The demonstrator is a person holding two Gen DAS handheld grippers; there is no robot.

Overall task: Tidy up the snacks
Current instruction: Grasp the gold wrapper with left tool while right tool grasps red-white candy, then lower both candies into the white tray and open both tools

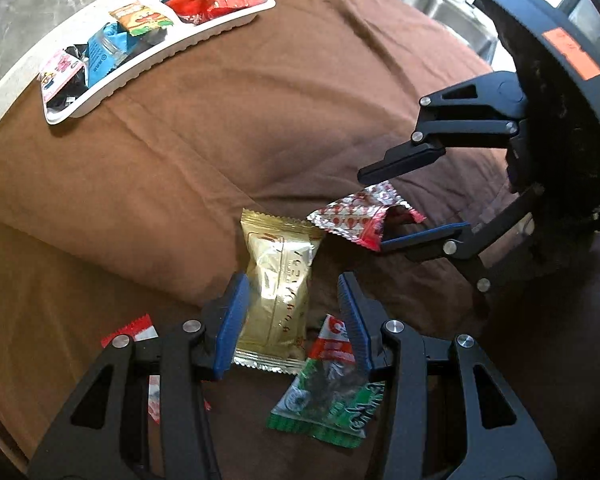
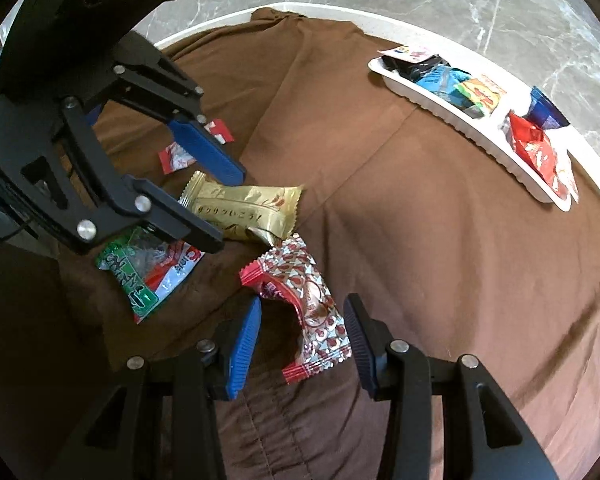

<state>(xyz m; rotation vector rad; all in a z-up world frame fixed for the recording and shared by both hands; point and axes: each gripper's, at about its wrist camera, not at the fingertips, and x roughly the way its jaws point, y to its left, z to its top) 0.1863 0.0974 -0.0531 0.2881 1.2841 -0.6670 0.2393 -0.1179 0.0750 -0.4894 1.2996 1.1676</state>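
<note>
A gold snack packet [image 1: 278,288] lies on the brown cloth [image 1: 220,140] between the open jaws of my left gripper [image 1: 292,308]; it also shows in the right wrist view [image 2: 244,210]. A red and silver patterned packet [image 2: 308,304] lies between the open jaws of my right gripper [image 2: 302,322], which also shows in the left wrist view [image 1: 370,210] around that packet [image 1: 360,214]. A green and red packet [image 1: 328,388] lies under my left gripper's right finger. A white tray [image 1: 148,66] at the back holds several snacks.
A small red and white packet [image 2: 192,146] lies beyond the left gripper, and partly shows under it [image 1: 134,328]. A steel sink [image 1: 448,8] is past the cloth's far right. The tray [image 2: 452,120] sits by the counter's marble-backed edge.
</note>
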